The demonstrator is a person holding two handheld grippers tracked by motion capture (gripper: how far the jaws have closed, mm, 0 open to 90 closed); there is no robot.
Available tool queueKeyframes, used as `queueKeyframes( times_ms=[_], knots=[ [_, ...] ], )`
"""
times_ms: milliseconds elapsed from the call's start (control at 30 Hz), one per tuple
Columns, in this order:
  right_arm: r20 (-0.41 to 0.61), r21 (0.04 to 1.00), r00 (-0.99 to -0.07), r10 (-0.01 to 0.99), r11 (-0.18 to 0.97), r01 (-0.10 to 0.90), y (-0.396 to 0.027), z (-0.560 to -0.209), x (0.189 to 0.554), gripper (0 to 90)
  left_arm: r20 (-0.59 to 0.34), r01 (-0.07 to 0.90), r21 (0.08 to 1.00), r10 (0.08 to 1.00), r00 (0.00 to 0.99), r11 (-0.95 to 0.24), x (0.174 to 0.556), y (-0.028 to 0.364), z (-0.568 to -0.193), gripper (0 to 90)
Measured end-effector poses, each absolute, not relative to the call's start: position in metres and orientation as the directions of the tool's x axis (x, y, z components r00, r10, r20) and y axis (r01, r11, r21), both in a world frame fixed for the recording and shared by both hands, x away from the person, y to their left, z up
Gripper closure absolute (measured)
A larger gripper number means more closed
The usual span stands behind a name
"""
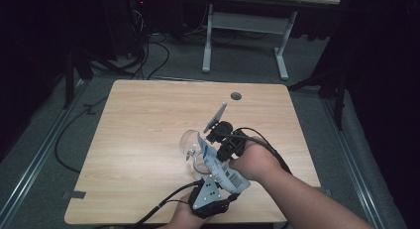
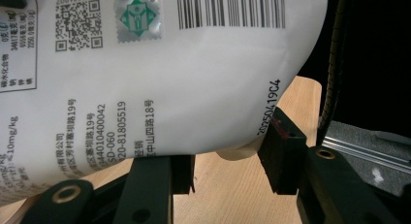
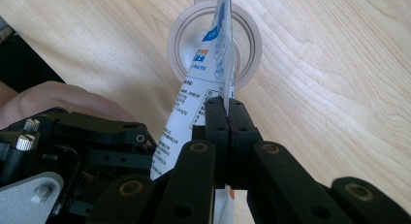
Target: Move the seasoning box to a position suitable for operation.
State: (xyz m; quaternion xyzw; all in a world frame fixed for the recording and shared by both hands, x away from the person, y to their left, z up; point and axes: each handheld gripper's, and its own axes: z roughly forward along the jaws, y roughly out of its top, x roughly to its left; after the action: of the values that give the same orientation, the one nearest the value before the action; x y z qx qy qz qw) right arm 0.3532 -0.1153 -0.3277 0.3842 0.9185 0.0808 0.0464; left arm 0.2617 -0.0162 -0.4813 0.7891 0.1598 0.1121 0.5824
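Observation:
A white pouch [image 1: 221, 165] with blue print and a barcode is tilted over a clear glass cup [image 1: 188, 142] near the table's front middle. In the left gripper view the pouch [image 2: 169, 88] bulges above and between the jaws, and my left gripper [image 2: 228, 161] is shut on its lower end. The left gripper [image 1: 218, 184] comes in from the table's front edge. My right gripper [image 3: 226, 112] is shut on the pouch's thin side seam [image 3: 224, 64], and the pouch's top end hangs over the cup's round mouth [image 3: 247, 44]. The right gripper [image 1: 214, 147] reaches in from the right.
The wooden table [image 1: 148, 115] has a grey cable hole [image 1: 236, 96] near its back edge. Behind it a white desk frame [image 1: 247, 26] stands on the carpet with cables [image 1: 148, 55] beside it. A metal rail [image 1: 29, 164] runs along the floor at the left.

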Motion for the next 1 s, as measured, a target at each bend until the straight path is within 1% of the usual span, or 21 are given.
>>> queueKeyframes(
  times_ms=[1000],
  knots=[
    [-0.03,0.185,-0.711,0.703,0.703,0.687,-0.1143,-0.3281,0.3533,90.0,-0.009,0.119,0.956,0.38,0.925,-0.267,0.2612,-0.0157,-0.4806,61.2]
  ],
)
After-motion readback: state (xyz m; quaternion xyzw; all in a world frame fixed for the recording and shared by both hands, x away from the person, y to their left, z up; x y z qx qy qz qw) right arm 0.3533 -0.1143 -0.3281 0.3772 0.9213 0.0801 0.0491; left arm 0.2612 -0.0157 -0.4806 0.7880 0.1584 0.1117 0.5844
